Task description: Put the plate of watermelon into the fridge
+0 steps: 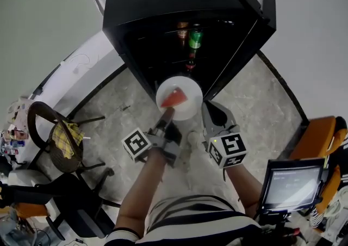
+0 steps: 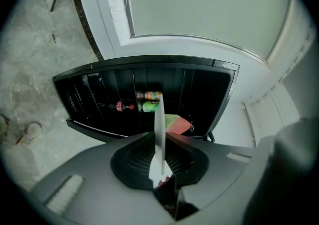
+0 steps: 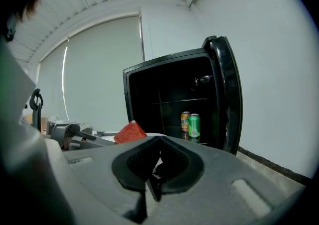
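Observation:
A white plate [image 1: 187, 104] carrying a red watermelon wedge [image 1: 174, 98] hangs just in front of the open black fridge [image 1: 163, 0]. My left gripper [image 1: 165, 117] is shut on the plate's near rim. In the left gripper view the plate [image 2: 159, 117] stands edge-on between the jaws of the left gripper [image 2: 160, 137], with the watermelon [image 2: 176, 124] to its right. My right gripper [image 1: 212, 113] is shut and empty beside the plate's right edge. From the right gripper [image 3: 159, 140] view, the watermelon [image 3: 130, 132] shows to the left.
The fridge door [image 1: 260, 22] stands open to the right. On the lower shelf are a green can [image 1: 195, 38], an orange can [image 1: 182, 31] and a small bottle [image 1: 190, 65]. A chair with a yellow cloth [image 1: 64, 140] stands left, a monitor [image 1: 291, 185] right.

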Available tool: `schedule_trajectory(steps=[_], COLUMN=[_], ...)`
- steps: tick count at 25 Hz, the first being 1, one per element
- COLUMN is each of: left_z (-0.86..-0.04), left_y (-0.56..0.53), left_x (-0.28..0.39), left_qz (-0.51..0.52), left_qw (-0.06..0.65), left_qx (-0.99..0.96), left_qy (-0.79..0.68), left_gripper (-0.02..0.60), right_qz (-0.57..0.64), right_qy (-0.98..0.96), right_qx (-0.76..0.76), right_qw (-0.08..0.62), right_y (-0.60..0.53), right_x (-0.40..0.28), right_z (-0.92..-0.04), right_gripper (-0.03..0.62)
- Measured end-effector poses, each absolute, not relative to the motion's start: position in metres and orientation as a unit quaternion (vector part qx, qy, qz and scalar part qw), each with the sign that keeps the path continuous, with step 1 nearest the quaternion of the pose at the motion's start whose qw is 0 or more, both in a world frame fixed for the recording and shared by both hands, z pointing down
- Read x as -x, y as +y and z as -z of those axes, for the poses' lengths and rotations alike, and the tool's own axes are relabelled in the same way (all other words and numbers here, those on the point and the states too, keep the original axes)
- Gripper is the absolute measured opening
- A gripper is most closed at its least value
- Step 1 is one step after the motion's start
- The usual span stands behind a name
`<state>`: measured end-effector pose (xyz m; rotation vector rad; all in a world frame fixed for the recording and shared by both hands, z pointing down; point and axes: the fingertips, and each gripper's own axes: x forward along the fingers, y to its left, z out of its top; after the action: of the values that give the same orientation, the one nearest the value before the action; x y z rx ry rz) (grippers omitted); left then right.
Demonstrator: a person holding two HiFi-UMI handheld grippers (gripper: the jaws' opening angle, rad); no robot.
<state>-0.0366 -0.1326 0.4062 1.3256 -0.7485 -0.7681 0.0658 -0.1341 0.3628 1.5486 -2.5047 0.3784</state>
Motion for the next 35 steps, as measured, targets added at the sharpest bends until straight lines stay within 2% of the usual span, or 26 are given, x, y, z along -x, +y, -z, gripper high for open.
schedule_trajectory(steps=[35], left_z=[-0.483], left_y=[-0.223], left_x=[0.04], left_qz=[0.405], left_qw=[0.616], left_qx=[-0.557], left_qy=[-0.383], left_gripper=[0.031], right_qz=[-0.094], right_qy=[-0.861], right_qx=[-0.495], right_qw=[0.074], right_y=[-0.229], right_x=[-0.053], right_z=[-0.434], right_gripper=[-0.005])
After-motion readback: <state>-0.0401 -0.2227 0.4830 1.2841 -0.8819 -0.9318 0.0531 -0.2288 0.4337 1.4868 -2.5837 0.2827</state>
